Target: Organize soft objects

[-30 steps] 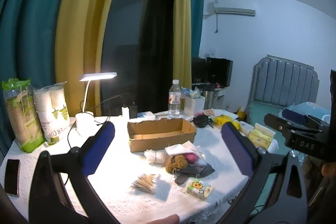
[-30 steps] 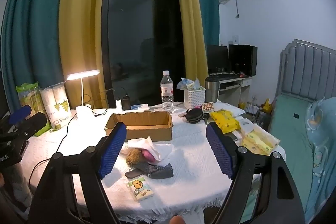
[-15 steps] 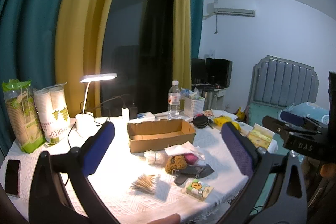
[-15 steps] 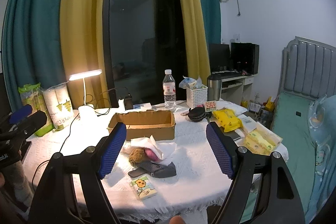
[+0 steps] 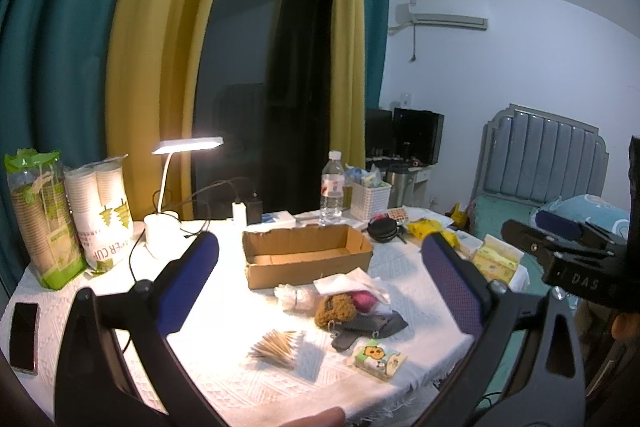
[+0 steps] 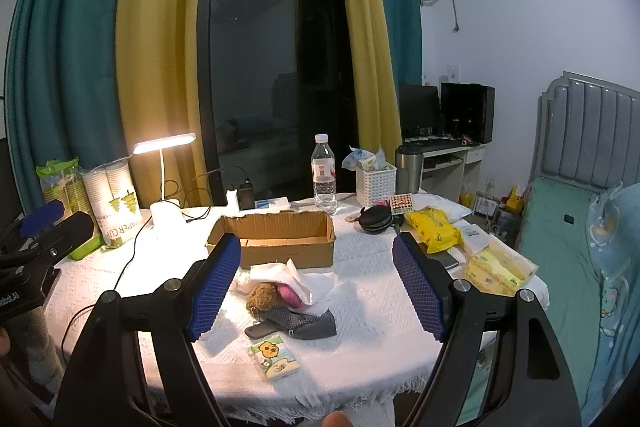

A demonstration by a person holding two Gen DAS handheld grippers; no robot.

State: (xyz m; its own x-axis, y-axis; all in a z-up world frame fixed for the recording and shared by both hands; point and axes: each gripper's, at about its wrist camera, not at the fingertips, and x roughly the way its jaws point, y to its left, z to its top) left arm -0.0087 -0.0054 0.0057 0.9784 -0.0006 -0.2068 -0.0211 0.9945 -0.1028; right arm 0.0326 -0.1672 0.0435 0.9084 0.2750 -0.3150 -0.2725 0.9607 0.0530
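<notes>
Both wrist cameras look forward and slightly down between their own spread fingers, from off the worktop's [image 5: 224,311] near edge, neither close to anything on it. The left view frames the box [image 5: 308,259] between its fingers [image 5: 188,283]; the right view does likewise from further right, box [image 6: 276,239] beyond its fingers [image 6: 418,291]. Both share the worktop, lamp [image 5: 188,145] and window; each glimpses the other tool at its edge.

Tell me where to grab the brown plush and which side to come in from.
Grip the brown plush across its round fuzzy body, coming from above on its near-left side. Its right side presses against the pink item under the white tissue, and the dark cloth lies just in front. The body looks soft enough to squeeze; the right tongs, open, seem closest.
</notes>
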